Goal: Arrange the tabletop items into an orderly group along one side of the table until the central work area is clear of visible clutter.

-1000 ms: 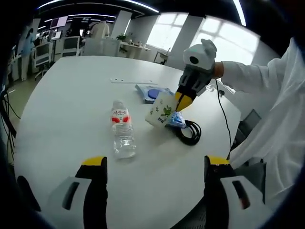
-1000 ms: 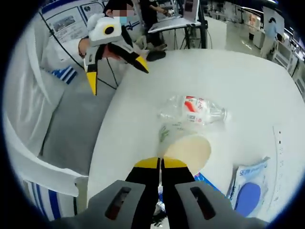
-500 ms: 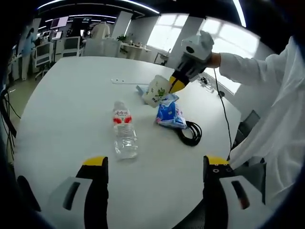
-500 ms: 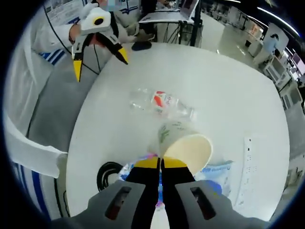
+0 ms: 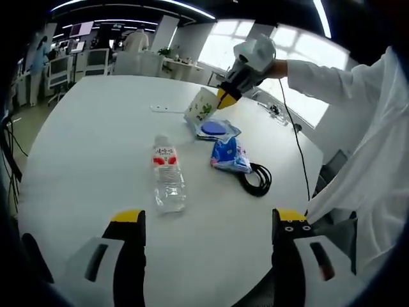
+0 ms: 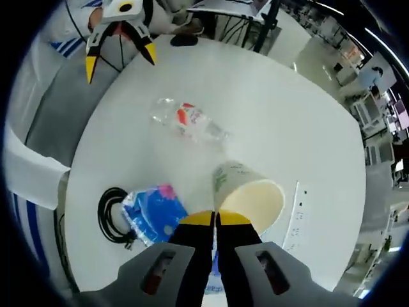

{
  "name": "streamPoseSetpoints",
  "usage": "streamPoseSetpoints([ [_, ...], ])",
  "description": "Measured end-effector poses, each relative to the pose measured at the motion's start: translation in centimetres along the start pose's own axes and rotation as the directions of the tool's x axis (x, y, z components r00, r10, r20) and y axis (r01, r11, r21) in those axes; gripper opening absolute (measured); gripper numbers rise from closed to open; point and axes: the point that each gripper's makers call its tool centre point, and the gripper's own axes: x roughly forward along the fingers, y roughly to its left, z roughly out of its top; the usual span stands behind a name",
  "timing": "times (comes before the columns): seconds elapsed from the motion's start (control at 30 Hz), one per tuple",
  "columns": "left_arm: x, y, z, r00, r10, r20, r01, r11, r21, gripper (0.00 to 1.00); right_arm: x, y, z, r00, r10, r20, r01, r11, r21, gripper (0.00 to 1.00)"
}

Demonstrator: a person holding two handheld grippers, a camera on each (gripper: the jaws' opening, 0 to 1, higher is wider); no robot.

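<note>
White table is cluttered: my right gripper pinches the cup above the bottle; left gripper spread, idle.

The table has a smooth, matt white top, and the bottle lying on it is clear, glossy plastic with a red and white printed label. The cup looks like matt paper, cream inside with a green print outside, while the blue packet is shiny, crinkled plastic film. The coiled cable is black and rubbery with a slight sheen, and the person's sleeve is white matt cloth.
</note>
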Motion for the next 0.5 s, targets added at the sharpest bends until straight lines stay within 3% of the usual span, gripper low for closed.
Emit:
streamPoseSetpoints([
  [0.13,0.0,0.2,0.0,1.000,0.003,0.002,-0.003,1.000,-0.005,0.83,0.4,-1.2,-0.3,0.999,-0.010,-0.031,0.009,0.999,-0.035,0.00],
  [0.5,0.2,0.6,-0.1,1.000,0.005,0.005,-0.005,1.000,-0.013,0.82,1.8,-2.0,-1.0,0.992,-0.022,-0.123,-0.003,0.980,-0.199,0.00],
])
